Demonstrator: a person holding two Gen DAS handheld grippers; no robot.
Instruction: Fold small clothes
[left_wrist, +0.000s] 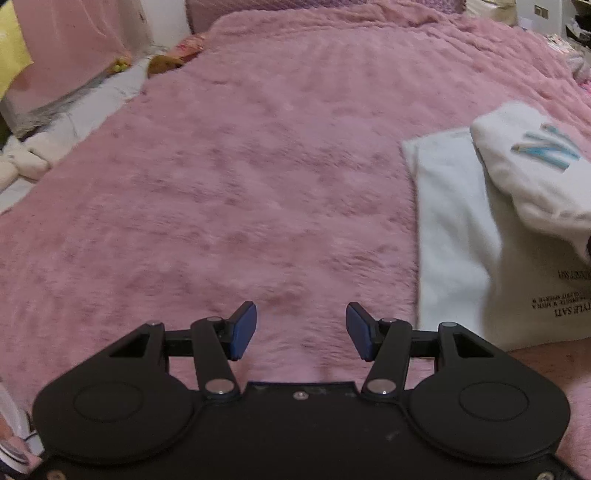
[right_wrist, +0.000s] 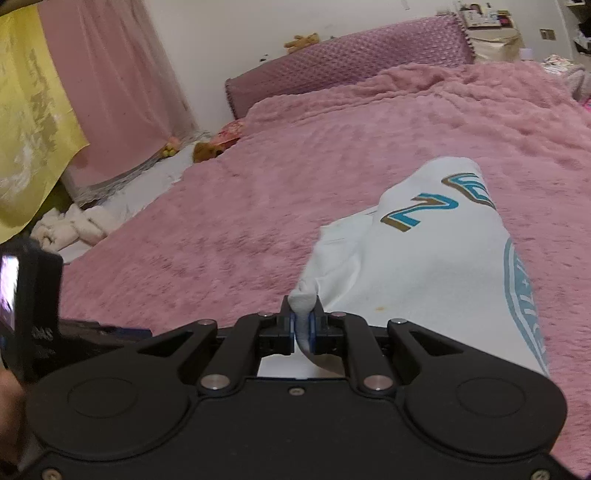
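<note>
Far left in the right wrist view: one yellow cloth hanging, one pink curtain beside it, and on the floor below a heap of white soft things, too blurred to count. Beside the bed's left edge, one brown plush toy; a second, tan one up on the purple headboard cushion. Spread wide across both views, one shaggy pink blanket. Low in the left wrist view, left gripper with both blue pads far apart, nothing between them, hovering over bare pink pile. To its right, one white garment, partly flat on the blanket, upper layer lifted and draped back over the rest, with blue letters on the raised part and lines of black print lower down. In the right wrist view, right gripper closed tight, a bunched white corner of that same garment pinched between the two pads and poking up past them. From the pinch, cloth stretching away right and forward, showing teal letters edged in gold and part of one round teal emblem at the right edge. At far left of this view, one dark device with a lit screen, blurred.
</note>
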